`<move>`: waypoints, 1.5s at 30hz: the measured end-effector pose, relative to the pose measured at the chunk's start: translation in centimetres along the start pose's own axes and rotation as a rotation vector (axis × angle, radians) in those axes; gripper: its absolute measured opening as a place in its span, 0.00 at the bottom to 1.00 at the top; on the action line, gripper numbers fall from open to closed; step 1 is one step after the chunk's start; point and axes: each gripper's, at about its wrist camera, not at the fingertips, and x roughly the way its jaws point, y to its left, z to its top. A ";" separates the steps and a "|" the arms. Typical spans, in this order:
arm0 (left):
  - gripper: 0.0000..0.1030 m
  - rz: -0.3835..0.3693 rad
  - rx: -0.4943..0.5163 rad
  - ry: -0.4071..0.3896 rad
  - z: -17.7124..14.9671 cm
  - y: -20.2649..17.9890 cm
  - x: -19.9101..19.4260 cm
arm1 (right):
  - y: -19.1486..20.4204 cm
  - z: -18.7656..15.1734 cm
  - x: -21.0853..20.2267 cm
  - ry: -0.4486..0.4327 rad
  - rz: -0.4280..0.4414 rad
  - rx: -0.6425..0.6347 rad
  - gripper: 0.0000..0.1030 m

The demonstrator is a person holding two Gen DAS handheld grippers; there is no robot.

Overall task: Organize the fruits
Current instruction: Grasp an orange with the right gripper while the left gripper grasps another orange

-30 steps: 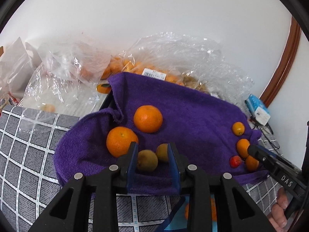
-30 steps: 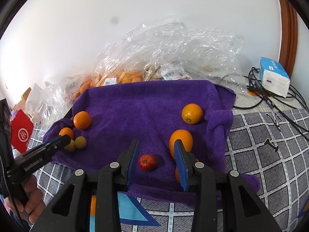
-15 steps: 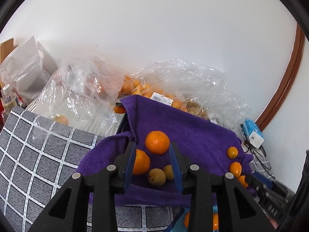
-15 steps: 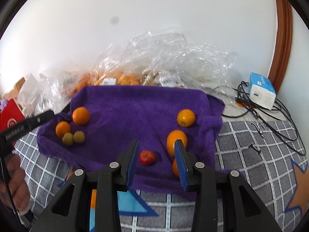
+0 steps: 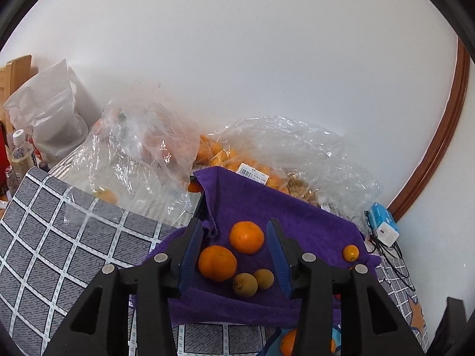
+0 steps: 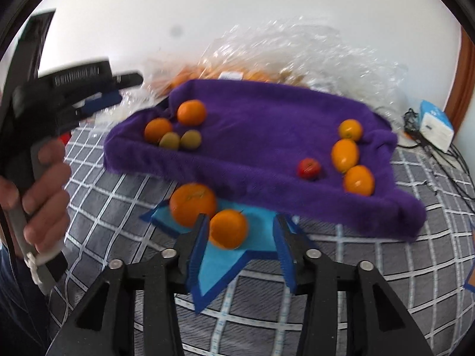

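My left tongs are opening, empty, above the purple towel. My right tongs spread, holding nothing, oranges at twelve o'clock.

Both wrist views angled down; share purple towel; right view blurred, perhaps nearer.

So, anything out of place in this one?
Yes: two oranges sit off the purple towel, on the blue star of the checked cloth, while the other fruit lies sorted on the towel.
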 end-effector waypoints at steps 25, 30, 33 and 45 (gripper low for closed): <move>0.42 -0.075 0.235 0.230 -5.5 -5.2 -2.2 | -10.2 -2.3 -3.2 -0.037 -0.143 0.169 0.32; 0.42 -0.106 0.311 0.302 -8.6 -7.0 -1.9 | -11.7 -2.5 -3.1 -0.046 -0.155 0.208 0.32; 0.42 -0.074 0.352 0.316 -9.8 -8.2 -1.2 | -11.8 -2.6 -2.8 -0.048 -0.154 0.215 0.32; 0.40 0.054 0.352 0.368 -11.4 -9.3 2.2 | -12.0 -2.9 -2.4 -0.041 -0.117 0.207 0.32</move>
